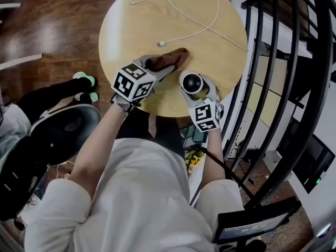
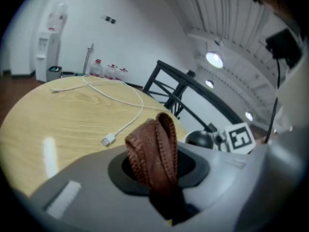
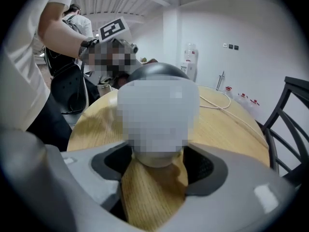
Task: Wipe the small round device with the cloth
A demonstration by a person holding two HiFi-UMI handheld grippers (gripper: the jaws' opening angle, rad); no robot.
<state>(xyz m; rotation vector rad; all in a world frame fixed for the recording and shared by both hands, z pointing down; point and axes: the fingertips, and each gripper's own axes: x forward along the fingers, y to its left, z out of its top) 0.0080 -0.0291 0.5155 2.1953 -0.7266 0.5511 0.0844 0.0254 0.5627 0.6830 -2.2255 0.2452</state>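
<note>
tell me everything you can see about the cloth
The cloth is reddish-brown, soft-looking, with a ribbed weave and stitched edges. It is folded into a narrow loop, pinched between the shut jaws of the left gripper, with the fold sticking out past them. In the head view it is over the round wooden table, near the white cable's plug and apart from the small round device. Whether it touches the tabletop cannot be told.
</note>
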